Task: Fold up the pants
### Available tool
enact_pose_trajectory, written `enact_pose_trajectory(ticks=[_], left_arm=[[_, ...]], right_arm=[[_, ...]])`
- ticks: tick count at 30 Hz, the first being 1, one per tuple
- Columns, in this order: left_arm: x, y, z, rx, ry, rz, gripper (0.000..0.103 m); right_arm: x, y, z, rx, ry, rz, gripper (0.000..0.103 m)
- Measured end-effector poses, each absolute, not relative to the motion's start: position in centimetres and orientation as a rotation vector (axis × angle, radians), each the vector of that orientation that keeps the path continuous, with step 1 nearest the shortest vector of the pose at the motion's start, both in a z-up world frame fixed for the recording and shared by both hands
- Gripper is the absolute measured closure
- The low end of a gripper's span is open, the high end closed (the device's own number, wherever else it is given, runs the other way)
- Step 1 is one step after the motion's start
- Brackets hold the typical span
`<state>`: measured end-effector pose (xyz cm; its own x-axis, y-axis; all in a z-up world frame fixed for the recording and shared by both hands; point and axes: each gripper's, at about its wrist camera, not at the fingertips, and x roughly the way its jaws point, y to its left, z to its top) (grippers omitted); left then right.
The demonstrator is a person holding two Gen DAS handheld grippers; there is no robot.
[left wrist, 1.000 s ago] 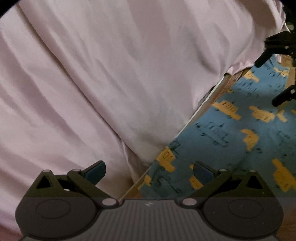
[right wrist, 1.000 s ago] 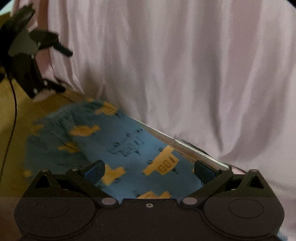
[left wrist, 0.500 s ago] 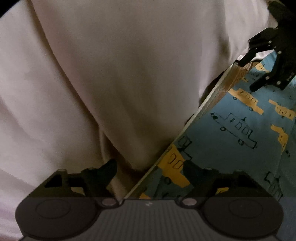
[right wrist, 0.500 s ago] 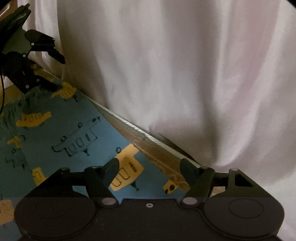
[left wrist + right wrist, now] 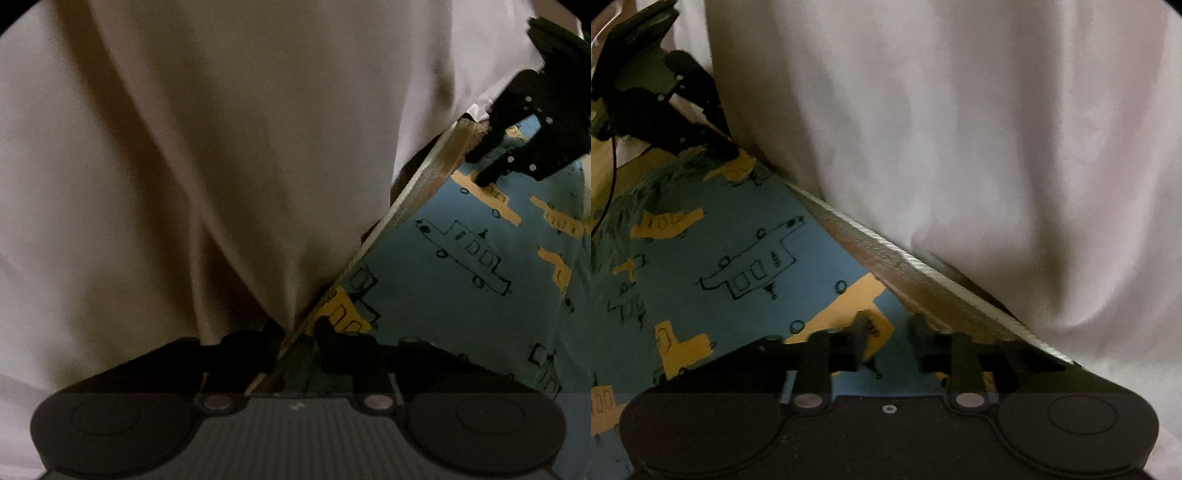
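Blue pants (image 5: 424,295) (image 5: 713,229) printed with yellow and outlined vehicles lie flat on a wooden table, their near hem along the table's edge (image 5: 424,184) (image 5: 905,266). My left gripper (image 5: 299,330) straddles that hem at the edge, jaws narrowed to a small gap with cloth and table rim between them. My right gripper (image 5: 890,325) sits low over the hem further along, jaws likewise narrowed, blue cloth showing in the gap. Each gripper also shows in the other's view: the right gripper (image 5: 480,168) and the left gripper (image 5: 722,138), fingertips down on the pants.
A person's pale pink garment (image 5: 221,147) (image 5: 997,147) hangs close against the table's edge and fills most of both views. Bare wood (image 5: 631,173) shows beyond the pants, and a thin black cable (image 5: 611,177) runs over it.
Both grippers have come down and forward onto the pants' near hem, and both pairs of jaws have narrowed from wide open to a small gap.
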<state>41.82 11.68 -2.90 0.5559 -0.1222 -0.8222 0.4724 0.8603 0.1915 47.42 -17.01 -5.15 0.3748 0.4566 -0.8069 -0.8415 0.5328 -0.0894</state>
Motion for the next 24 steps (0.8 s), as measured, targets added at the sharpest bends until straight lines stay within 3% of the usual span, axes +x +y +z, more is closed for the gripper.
enact_pose_trajectory(ticks=[7,12,15,19,22,24], left_arm=[[41.0,11.7,-2.4,0.401,0.960,-0.303,0.099],[40.5,11.6,-2.5,0.416,0.937,-0.295,0.099],[40.0,11.8,-2.7,0.441,0.929,-0.317,0.087],[39.8,11.7,-2.7,0.483,0.928,-0.330,0.060],[40.2,11.3,-2.9,0.519,0.933,-0.333,0.058],[40.6,11.3,-3.2,0.514,0.956,-0.337,0.074]], right_arm=[[46.1,-16.4,-5.3,-0.622,0.762,0.861,0.102],[45.7,-16.1,-5.5,-0.647,0.746,0.839,0.102],[45.7,-16.1,-5.6,-0.649,0.742,0.831,0.102],[45.7,-16.1,-5.5,-0.633,0.744,0.820,0.100],[45.8,-16.2,-5.5,-0.630,0.745,0.813,0.097],[45.9,-16.2,-5.6,-0.625,0.746,0.809,0.096]])
